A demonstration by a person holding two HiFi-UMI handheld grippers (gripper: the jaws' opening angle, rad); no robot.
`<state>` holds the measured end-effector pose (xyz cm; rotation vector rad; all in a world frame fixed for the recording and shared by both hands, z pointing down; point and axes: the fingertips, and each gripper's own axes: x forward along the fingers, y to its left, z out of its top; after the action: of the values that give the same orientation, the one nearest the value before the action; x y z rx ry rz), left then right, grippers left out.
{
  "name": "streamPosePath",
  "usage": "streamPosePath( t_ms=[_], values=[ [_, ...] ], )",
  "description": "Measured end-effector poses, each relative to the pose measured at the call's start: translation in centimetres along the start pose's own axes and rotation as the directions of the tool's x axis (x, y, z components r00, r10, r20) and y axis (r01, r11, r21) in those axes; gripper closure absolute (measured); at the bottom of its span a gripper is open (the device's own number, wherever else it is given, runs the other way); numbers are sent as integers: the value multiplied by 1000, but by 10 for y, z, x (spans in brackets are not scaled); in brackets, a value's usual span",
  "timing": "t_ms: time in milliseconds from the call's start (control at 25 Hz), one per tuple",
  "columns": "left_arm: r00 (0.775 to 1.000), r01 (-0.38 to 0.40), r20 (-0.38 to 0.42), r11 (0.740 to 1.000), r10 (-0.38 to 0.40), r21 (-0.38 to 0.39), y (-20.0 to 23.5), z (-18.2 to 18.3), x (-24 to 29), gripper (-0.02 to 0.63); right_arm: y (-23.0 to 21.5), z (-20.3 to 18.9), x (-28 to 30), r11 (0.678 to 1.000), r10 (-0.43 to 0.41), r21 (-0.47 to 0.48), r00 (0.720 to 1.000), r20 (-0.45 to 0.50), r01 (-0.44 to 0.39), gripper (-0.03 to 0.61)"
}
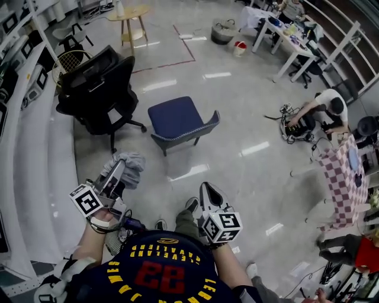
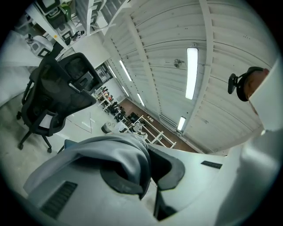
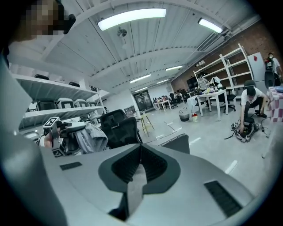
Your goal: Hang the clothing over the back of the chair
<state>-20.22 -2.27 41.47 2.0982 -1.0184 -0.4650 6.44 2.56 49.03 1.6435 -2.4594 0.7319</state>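
In the head view my left gripper [image 1: 119, 171] is shut on a bunched grey garment [image 1: 132, 164], held out in front of me at the left. In the left gripper view the grey garment [image 2: 116, 154] drapes over one jaw and is pinched between the two. My right gripper [image 1: 207, 189] is shut with nothing in it, its pads meeting at the tip [image 3: 140, 151]. A blue chair [image 1: 179, 122] stands on the floor ahead, apart from both grippers. The right gripper view shows the chair's back [image 3: 175, 142], with the left gripper [image 3: 62, 131] and the garment [image 3: 91, 137] to its left.
A black office chair [image 1: 98, 89] stands left of the blue chair. White shelving [image 1: 32, 148] runs along the left. A wooden stool [image 1: 131, 18] and a basket [image 1: 223, 31] are farther off. At the right a person [image 1: 323, 109] crouches by cables, near a checkered table [image 1: 343, 177].
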Motion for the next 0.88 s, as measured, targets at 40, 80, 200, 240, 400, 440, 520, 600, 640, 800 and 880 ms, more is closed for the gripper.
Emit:
streamPosePath(
  t_ms=[40,80,200,240,400,440,520,600,640,800,880],
  values=[
    [1000,-6,5,1000,6,6,0,3,10,586,-8,7,7,1000,7,-2,1000,1,-7,566],
    [1000,-11,10,1000,11,11,0,5,21,586,-17,14,14,1000,13,-5,1000,3,-13,566],
    [999,-22,27,1000,22,15,2,11,57,586,-44,30,34,1000,29,-9,1000,-2,-29,566],
    [999,-24,31,1000,24,11,3,12,68,586,-52,35,40,999,33,-10,999,-7,-33,566],
    [999,-25,32,1000,25,-11,5,16,106,586,-80,51,60,999,41,-4,999,-13,-41,566],
    [999,-27,34,1000,27,-13,5,17,114,586,-86,55,64,999,43,-1,999,-12,-43,566],
    [999,-32,39,999,32,-7,3,19,129,586,-99,62,69,999,47,4,999,-12,-47,566],
    [998,-25,49,1000,25,4,-3,25,145,586,-111,69,73,999,50,7,999,-11,-50,566],
    [998,-22,56,1000,22,11,-6,30,153,586,-116,73,74,999,52,8,999,-9,-52,566],
    [997,-14,79,999,10,50,-16,47,180,586,-137,87,77,998,55,6,998,3,-55,566],
    [996,-3,84,997,-3,78,-22,55,196,586,-147,93,78,998,56,2,998,9,-56,566]
  ],
)
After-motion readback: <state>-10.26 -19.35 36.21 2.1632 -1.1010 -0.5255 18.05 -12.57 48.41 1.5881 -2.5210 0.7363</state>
